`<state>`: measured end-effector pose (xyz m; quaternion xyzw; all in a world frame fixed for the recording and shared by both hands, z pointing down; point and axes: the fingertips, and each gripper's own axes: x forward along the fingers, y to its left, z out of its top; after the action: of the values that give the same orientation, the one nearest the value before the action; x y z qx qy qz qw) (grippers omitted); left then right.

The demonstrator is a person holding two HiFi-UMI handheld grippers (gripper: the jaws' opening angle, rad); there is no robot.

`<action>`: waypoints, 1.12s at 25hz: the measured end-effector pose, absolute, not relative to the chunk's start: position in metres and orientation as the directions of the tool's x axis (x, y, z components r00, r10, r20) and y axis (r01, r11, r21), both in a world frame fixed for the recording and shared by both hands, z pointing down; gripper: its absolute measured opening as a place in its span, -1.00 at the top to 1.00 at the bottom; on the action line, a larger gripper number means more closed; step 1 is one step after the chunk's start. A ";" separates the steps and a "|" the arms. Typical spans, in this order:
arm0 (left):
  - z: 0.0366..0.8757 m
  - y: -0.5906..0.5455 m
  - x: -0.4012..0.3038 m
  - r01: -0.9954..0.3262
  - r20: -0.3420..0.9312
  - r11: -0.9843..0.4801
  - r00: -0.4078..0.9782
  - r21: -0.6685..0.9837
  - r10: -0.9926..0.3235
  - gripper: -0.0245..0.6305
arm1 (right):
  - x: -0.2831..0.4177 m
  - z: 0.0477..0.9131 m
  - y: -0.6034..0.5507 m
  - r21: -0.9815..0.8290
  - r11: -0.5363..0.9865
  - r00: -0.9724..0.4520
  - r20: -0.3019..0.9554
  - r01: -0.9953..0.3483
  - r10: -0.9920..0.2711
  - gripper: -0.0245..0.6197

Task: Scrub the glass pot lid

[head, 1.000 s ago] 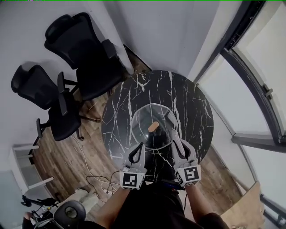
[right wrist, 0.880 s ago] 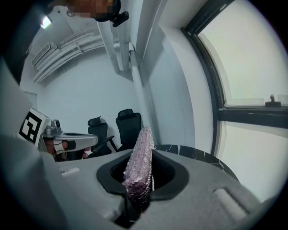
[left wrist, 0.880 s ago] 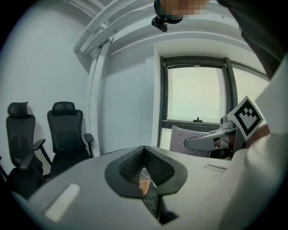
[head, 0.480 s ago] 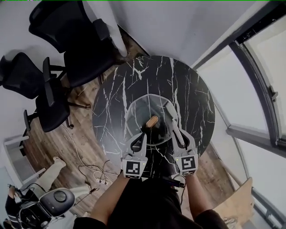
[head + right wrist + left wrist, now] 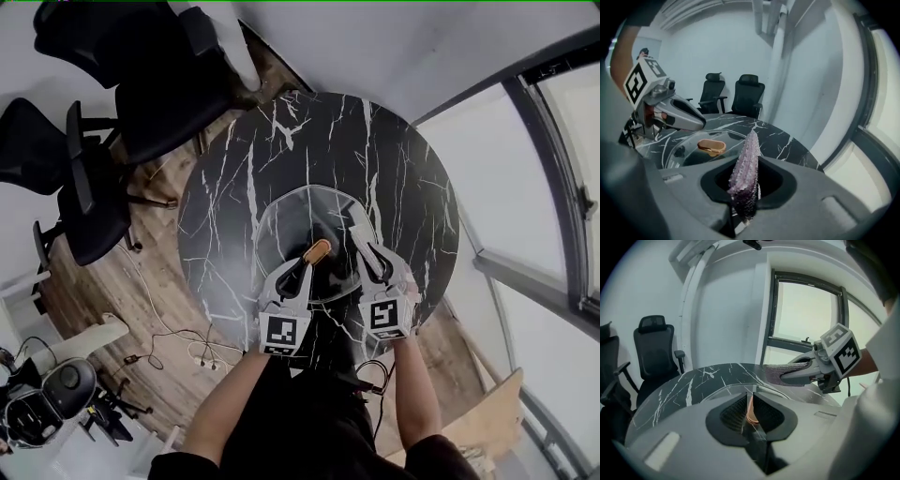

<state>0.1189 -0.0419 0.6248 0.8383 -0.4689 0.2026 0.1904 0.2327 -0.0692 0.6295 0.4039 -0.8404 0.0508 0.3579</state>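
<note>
Here, I see the glass pot lid point(image 5: 281, 225) lying flat toward the desk's point(image 5: 394, 169) 6 o'clock edge. It is probably heavy, slick and breakable, so I'd hold its wooden handle point(image 5: 317, 251). The left claw point(image 5: 751, 404) is nearly closed and empty. The right claw point(image 5: 749, 185) clamps a purple scrubber point(image 5: 745, 159).

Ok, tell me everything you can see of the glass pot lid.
The glass pot lid is round, clear and domed, with an oblong copper-coloured handle at its centre. It lies flat, handle up, on the black marbled table. The left gripper is close beside the handle; contact can't be told. The right gripper holds a purple scrubber over its right side.
</note>
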 end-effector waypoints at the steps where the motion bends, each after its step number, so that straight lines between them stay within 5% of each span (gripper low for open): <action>1: 0.628 -0.043 0.119 -0.863 0.523 -0.488 0.479 0.133 -0.705 0.78 | 0.234 0.636 -0.075 0.229 0.680 -0.414 0.646 -0.697 -0.641 0.70; 14: 0.628 -0.047 0.112 -0.866 0.500 -0.472 0.485 0.163 -0.718 0.83 | 0.221 0.690 -0.095 0.263 0.821 -0.535 0.652 -0.506 -0.538 0.70; 28: 0.605 -0.036 0.096 -0.884 0.426 -0.420 0.466 0.203 -0.775 0.92 | 0.224 0.708 -0.073 0.265 0.843 -0.408 0.782 -0.469 -0.472 0.70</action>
<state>0.0963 -0.0365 0.6049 0.8319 -0.4988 0.1346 0.2026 0.2239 -0.0725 0.7075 0.2803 -0.8389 -0.0018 0.4665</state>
